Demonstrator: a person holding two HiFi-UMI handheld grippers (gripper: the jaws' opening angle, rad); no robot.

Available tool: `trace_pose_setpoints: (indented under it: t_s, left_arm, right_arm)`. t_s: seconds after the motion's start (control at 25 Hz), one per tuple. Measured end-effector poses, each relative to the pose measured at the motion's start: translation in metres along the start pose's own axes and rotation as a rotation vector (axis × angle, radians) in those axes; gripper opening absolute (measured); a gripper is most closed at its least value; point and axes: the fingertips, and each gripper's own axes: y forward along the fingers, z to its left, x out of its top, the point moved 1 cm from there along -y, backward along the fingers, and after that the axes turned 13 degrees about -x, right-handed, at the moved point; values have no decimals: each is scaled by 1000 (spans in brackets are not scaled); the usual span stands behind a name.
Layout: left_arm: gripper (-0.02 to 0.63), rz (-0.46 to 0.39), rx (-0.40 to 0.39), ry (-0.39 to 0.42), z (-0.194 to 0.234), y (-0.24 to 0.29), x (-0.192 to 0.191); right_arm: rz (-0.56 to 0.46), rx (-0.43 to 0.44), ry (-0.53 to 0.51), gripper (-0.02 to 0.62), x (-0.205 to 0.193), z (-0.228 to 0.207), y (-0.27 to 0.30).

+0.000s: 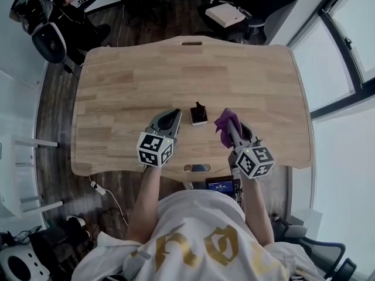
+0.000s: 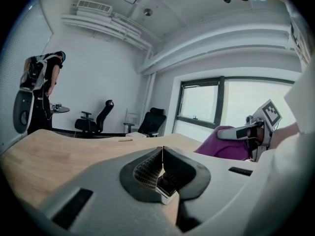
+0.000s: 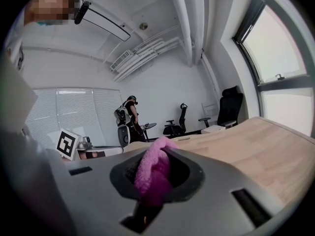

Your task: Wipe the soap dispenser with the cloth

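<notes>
The soap dispenser [image 1: 198,115], small with a black top and white base, stands on the wooden table [image 1: 246,75] near its front edge. My left gripper [image 1: 176,116] lies just left of it, jaws shut with nothing between them. In the left gripper view its tips [image 2: 162,149] meet, and a black-and-white object [image 2: 166,187], probably the dispenser, shows low through the gap behind them. My right gripper [image 1: 229,122] sits just right of the dispenser, shut on a purple cloth [image 1: 223,123]. The cloth [image 3: 152,173] bunches between the right gripper [image 3: 156,152] jaws and also shows in the left gripper view [image 2: 224,147].
A cable slot [image 1: 191,43] is cut in the table's far edge and another slot [image 1: 196,168] at the front. Office chairs [image 1: 50,40] and a white box [image 1: 225,14] stand beyond the table. A person with a backpack [image 2: 37,90] stands at the back. Windows [image 1: 345,34] run along the right.
</notes>
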Motion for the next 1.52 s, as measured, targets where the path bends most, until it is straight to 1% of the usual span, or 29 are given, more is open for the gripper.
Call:
trace_pose_setpoints:
  t_s: [0.24,0.32,0.44,0.52,0.56,0.64,0.68,0.72,0.92,1.0,1.12,1.16,1.28,1.32,1.4,1.52]
  left_arm:
    - [11,26,-18,-30,4,10,-15]
    - [11,35,-19,-20,5,14,-20]
    - [11,57,-21,19,6,19,-29]
    - [12,76,-42,14,5,24,-37]
    - [24,88,-55,6,4,27,-41]
    - [115,121,-84,-2,4,34,-51]
    - [151,140,-98,0,4,38,-56]
    - [160,159,-109,5,4,41,-62]
    - [253,231,-174,11,5,58,-90]
    - [278,250,-199,16,5,65,-101]
    - [298,282,-227,18,7,74,-113]
    - [302,289,-234,34,6,77,-115]
    - [342,308,-262,127,3,85,-118]
    - [348,316,-278,141,1,88,-120]
    - [356,330,-308,138,-1,94,-126]
    - [360,338,-330,144,1,101,-131]
  right_arm:
    - [31,-12,6,32,-8,-10,8]
    - [43,-16,10,32,-11,-14,12]
    - [65,-13,7,32,-17,-18,17]
    - [82,-10,2,32,-21,-20,22]
    - [91,-9,1,32,-23,-22,25]
    - [108,-6,4,32,-27,-24,31]
    - [116,-5,6,32,-29,-24,34]
    - [124,-4,7,32,-31,-25,38]
    - [162,-4,8,32,-41,-30,51]
    - [175,-7,10,32,-44,-32,55]
    - [195,-8,8,32,-49,-35,63]
    - [203,-8,9,32,-50,-36,66]
    - [222,-7,14,32,-54,-39,75]
    - [228,-5,14,32,-55,-41,77]
    - [241,-2,13,32,-59,-42,82]
    - [259,6,16,32,-63,-43,91]
